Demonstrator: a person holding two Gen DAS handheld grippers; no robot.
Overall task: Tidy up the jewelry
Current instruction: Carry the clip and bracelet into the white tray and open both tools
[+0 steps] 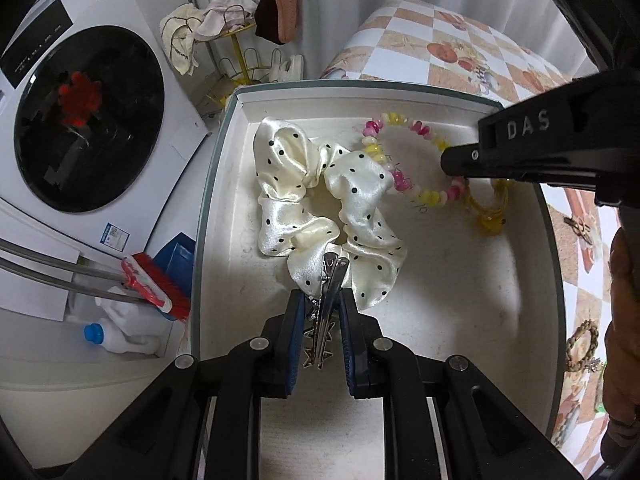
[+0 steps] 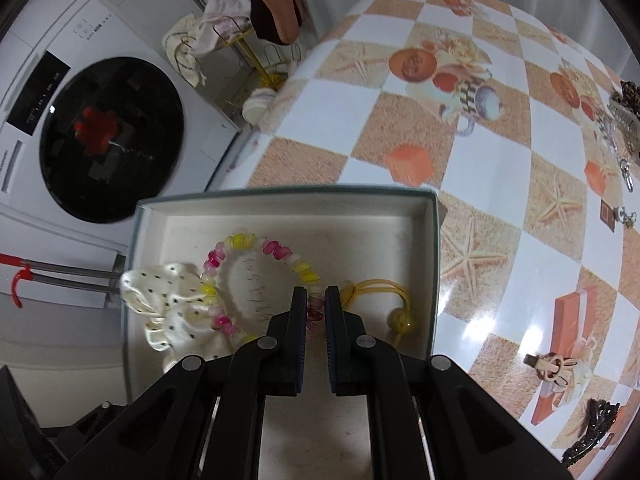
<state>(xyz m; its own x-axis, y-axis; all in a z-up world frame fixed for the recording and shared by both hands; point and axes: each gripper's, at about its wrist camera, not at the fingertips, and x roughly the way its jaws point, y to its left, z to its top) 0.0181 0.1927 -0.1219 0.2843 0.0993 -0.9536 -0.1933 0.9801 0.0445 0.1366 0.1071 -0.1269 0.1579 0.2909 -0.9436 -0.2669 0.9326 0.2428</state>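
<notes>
Beaded bracelet (image 2: 256,264) — partly hidden — pinched by right tool (image 2: 316,304); left tool (image 1: 320,304) clamps a half-covered hair clip (image 1: 330,292).

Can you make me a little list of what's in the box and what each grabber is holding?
box: shallow white cardboard box with a grey-green rim, on the checked tablecloth
in the box: cream satin scrunchie with black dots; pink, yellow and white bead bracelet; yellow elastic hair tie with a yellow bead
left gripper: shut on a silver metal hair clip, over the scrunchie
right gripper: shut on the bead bracelet
outside the box: more hair clips on the tablecloth
</notes>
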